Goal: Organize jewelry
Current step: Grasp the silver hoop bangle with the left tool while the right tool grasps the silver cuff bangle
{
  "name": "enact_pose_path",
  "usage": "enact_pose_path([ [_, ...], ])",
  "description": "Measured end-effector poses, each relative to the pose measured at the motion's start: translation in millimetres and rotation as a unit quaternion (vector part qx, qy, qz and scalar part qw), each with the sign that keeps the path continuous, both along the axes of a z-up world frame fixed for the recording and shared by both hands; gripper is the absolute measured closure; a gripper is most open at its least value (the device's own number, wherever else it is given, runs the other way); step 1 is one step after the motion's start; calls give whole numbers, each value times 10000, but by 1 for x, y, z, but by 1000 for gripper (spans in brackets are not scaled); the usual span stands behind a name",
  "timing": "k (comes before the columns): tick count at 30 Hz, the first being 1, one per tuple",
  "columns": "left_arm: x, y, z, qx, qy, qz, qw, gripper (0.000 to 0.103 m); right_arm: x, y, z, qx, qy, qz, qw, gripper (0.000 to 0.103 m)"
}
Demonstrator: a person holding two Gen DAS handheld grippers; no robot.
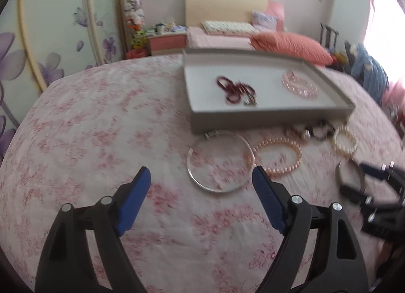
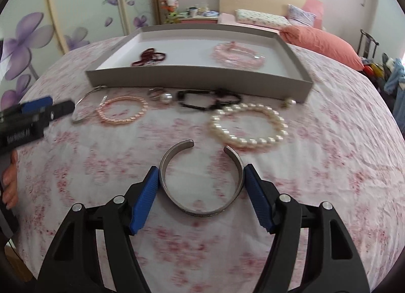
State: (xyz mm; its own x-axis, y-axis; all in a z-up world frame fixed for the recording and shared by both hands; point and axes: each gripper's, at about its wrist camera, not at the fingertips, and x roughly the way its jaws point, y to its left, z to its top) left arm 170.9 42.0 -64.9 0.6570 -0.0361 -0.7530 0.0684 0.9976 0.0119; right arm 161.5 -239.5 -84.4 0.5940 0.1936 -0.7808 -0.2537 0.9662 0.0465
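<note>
Presently catalogued on the floral bedspread (image 2: 329,156): one open metal cuff bangle (image 2: 201,181), lying flat between the fingertips of the right gripper (image 2: 201,179), its gap turned away from the fingers toward the tray (image 2: 197,79). By its look it is a light, rigid band with a smooth and probably slippery surface, springy only across the opening; the sound hold is judged to be across its two side arms, where the blue pads (image 2: 145,196) now stand. The right fingers are spread about as wide as the cuff, each pad at or just touching an outer flank (whether they already press on it cannot be told). Ahead of these fingers and to their right lies a white pearl bracelet (image 2: 249,125), beaded, limp and likely to sag when lifted; farther ahead a black bead bracelet (image 2: 207,99) and a pink pearl bracelet (image 2: 122,112), both just before the tray wall. The left gripper (image 1: 201,179) has its fingers spread wide with nothing between them; a thin clear bangle (image 1: 219,162) lies just beyond their tips, stiff, smooth and seemingly brittle, best taken across its rim. Inside the tray, well beyond either pair of fingers, rest a dark red bead strand (image 1: 235,89) and a pink coiled bracelet (image 1: 300,85).
</note>
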Motion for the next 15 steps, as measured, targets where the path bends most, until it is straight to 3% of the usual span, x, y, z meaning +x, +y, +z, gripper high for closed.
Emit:
enact_pose_path([
  [9,22,-14,-17,227,342,-120,9991,23,2,-3,-1,39,1,7,10000,35],
  [12,33,-11,-18,85,373,-89,9992,26,2,-3,-1,59,3,5,10000,35],
  [14,37,-12,-17,70,340,-92,9994,35,3,-3,-1,56,3,9,10000,35],
  [15,37,-12,-17,83,335,-99,9994,35,3,-3,0,56,3,10,10000,35],
])
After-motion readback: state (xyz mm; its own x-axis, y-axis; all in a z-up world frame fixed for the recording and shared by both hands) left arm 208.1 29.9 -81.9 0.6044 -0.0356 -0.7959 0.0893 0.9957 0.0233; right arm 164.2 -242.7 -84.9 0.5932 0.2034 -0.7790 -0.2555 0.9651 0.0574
